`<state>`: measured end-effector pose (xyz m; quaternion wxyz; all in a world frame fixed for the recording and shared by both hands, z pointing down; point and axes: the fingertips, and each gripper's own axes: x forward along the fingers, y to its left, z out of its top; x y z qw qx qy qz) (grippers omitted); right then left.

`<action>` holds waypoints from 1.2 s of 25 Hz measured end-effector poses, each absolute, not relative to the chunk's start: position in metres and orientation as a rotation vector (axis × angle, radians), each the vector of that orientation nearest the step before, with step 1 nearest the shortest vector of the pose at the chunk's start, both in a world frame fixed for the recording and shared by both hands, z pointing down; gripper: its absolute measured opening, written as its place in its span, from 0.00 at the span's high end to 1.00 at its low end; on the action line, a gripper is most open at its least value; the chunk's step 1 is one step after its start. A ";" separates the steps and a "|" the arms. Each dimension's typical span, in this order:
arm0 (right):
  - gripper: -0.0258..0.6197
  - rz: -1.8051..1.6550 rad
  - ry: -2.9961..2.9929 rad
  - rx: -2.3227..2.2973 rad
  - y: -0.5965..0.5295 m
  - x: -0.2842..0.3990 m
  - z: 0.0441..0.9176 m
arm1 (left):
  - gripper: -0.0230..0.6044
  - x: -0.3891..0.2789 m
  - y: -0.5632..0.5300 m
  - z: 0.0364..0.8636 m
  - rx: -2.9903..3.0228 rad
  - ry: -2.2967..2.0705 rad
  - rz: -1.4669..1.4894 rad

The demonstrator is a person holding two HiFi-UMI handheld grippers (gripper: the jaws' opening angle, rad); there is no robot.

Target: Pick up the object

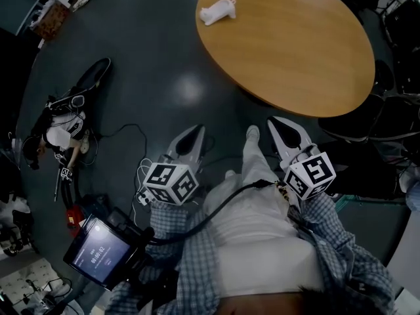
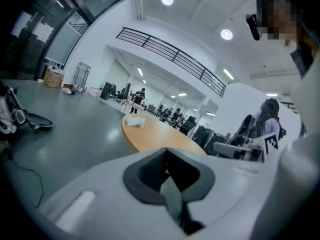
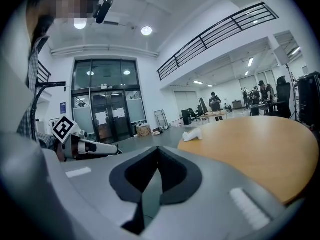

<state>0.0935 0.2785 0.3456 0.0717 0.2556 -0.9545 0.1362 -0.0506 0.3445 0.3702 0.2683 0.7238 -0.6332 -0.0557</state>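
Wooden and round, the table fills the upper right of the head view. The white object lies on it close to its far left edge, alone on the bare top. Both tongs are held low in front of the person, over the dark floor and short of the table's near rim. The left tongs point up the picture toward the table, their jaws pressed together with nothing between them. Their own view shows the dark pads meeting in a closed seam, with the table and the object well ahead and a little to the left. The right tongs are likewise closed and empty, and in their view the object sits on the table's left end, ahead and to the right of the jaw tips. Each pair carries a marker cube at its rear. Between the two pairs, a pale trouser leg and shoe reach forward. A lit screen sits at the person's left side, and bags and cables lie on the floor farther left.
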 end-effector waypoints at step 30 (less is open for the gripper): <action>0.95 0.649 -2.860 0.613 0.059 0.065 0.364 | 0.96 -0.082 0.106 0.399 1.887 -1.774 0.154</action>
